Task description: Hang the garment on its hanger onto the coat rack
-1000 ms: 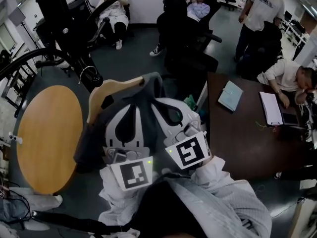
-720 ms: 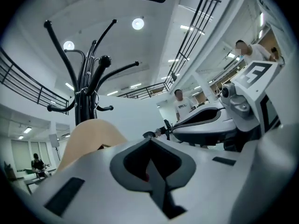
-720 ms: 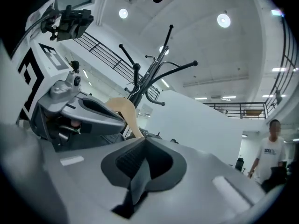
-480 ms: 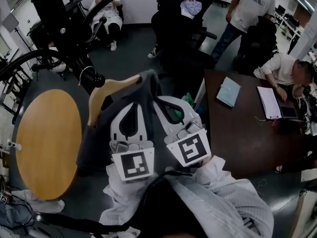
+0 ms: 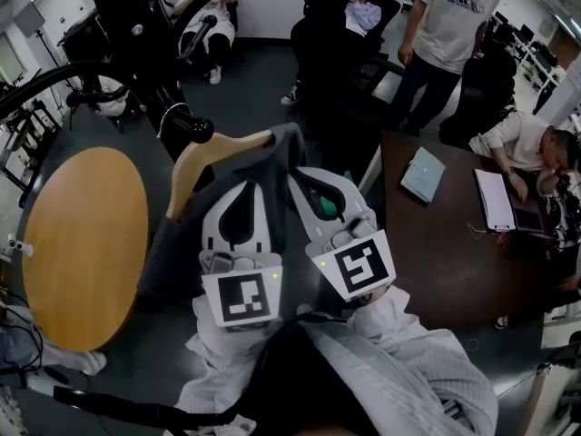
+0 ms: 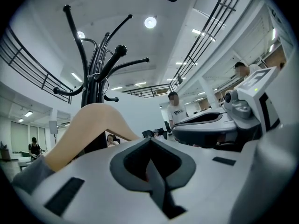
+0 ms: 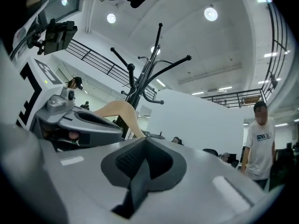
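Observation:
A black coat rack point(image 5: 136, 34) stands at the upper left, with a ball-tipped peg point(image 5: 201, 133) reaching toward me. The wooden hanger point(image 5: 218, 153) carries a dark grey garment point(image 5: 172, 252) just below that peg, and its wire hook point(image 5: 171, 114) loops by the peg. My left gripper point(image 5: 245, 187) and right gripper point(image 5: 307, 175) sit side by side over the garment, pointing up and away. Both are shut, with nothing visible between the jaws. The hanger point(image 6: 88, 125) and rack point(image 6: 93, 78) rise beyond the left gripper point(image 6: 150, 141). The right gripper point(image 7: 145, 141) also faces the rack point(image 7: 140, 83).
A round wooden table point(image 5: 82, 243) lies at the left. A dark brown desk point(image 5: 436, 252) with a teal notebook point(image 5: 423, 175) is on the right. A person point(image 5: 445, 34) stands beyond it. Black office chairs point(image 5: 336, 71) and seated people fill the back.
The peg's ball end now sits closer over the hanger's left shoulder. The standing person has stepped nearer the desk. Both grippers have kept their places side by side.

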Demonstrator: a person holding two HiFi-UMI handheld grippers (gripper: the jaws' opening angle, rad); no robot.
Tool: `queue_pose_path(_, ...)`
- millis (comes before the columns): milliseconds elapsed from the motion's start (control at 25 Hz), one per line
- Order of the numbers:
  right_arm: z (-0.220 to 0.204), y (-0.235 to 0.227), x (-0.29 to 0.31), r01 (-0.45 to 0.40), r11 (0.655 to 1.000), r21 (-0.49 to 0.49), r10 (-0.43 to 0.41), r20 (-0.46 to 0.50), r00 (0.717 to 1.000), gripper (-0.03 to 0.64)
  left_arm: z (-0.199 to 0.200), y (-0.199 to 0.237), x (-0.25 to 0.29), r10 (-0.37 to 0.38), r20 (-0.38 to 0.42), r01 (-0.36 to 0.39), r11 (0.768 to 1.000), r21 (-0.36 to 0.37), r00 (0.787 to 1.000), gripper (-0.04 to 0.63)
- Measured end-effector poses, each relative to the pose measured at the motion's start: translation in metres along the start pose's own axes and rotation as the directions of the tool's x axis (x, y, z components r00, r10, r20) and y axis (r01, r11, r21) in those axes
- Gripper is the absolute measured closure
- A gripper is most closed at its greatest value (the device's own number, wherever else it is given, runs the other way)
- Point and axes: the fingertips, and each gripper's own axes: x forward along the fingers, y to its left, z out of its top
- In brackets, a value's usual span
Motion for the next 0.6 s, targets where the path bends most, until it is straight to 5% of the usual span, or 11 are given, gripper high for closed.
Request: queue_pose_path(600,-0.006,-0.005,0.003,0.000,1.000,0.016,0.000,-0.007,1.000,0.617,0.003,-0.005,0.010,-0.024,0.014,0.024,1.000,0.005,1.000,0.591)
